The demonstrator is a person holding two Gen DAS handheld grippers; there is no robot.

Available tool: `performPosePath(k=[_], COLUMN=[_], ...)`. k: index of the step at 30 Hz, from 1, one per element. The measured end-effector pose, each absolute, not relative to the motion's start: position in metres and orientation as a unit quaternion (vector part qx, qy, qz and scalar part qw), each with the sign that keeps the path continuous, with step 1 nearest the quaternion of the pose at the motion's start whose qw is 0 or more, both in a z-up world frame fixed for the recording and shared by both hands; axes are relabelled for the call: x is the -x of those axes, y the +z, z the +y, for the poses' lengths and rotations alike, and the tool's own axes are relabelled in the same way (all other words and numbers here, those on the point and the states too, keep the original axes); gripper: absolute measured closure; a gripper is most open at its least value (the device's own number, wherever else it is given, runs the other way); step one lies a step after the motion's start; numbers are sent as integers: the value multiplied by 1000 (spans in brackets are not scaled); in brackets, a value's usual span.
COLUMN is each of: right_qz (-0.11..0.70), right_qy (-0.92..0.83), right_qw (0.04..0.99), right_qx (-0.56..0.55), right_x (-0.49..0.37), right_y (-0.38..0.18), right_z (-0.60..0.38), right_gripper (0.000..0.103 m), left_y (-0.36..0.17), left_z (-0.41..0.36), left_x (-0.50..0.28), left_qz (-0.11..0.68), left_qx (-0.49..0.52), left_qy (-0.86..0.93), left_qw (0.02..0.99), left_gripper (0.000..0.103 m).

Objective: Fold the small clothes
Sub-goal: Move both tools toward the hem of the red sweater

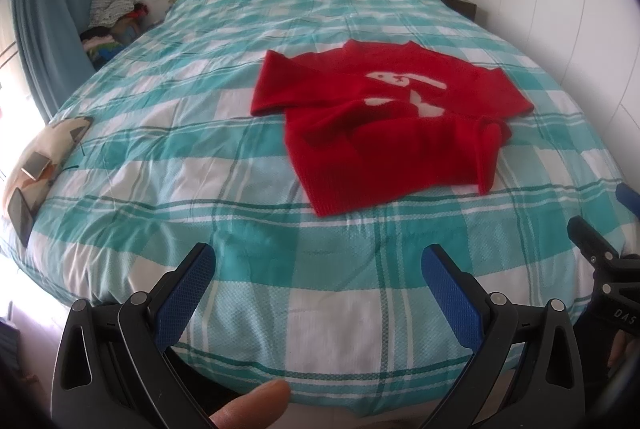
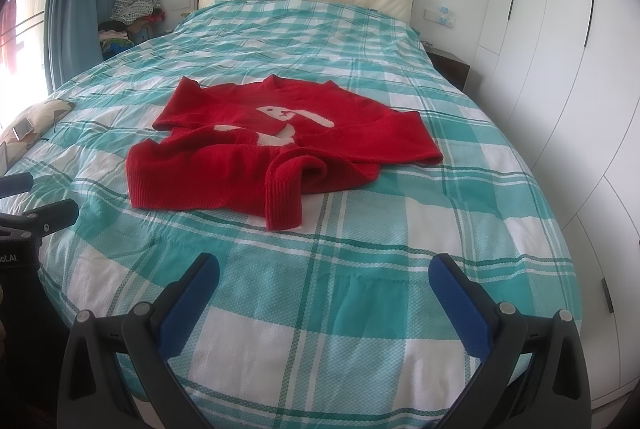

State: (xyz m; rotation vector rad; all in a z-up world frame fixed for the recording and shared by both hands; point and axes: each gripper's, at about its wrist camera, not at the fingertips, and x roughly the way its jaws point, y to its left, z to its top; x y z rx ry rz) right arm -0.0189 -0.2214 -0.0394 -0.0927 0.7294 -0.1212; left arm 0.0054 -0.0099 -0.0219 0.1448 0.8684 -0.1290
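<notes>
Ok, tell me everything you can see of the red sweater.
The sweater is a small red knit with ribbed hem and cuffs and a white rabbit motif on the chest. It lies front up on the checked bedspread, neck toward the headboard, not yet neatly folded: both sleeves are thrown across the body, and the one nearer the wardrobe side bunches up with its cuff past the hem. Only the bedspread touches it; both open grippers, left and right, are short of it.

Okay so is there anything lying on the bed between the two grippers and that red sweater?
Nothing visible. Between the open left gripper, the open right gripper and the red sweater lies only bare checked bedcover. The cushion with phones sits off at the bed's left edge, out of the path.
</notes>
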Motion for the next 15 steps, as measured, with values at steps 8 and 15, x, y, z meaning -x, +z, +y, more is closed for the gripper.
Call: performPosePath(k=[8,15], right_qz=[359,371], right_qy=[-63,-69], right_qw=[930,926], right_qx=[40,22], right_x=[18,8], right_y=[-44,-68], right_z=[-225,-248], right_gripper=[0,0], left_y=[-41,-76], left_z=[-10,5], left_x=[-16,-59], left_qz=[456,501], left_qx=[-79,-57], left_qy=[-53,-41], left_qw=[885,862], left_gripper=[0,0])
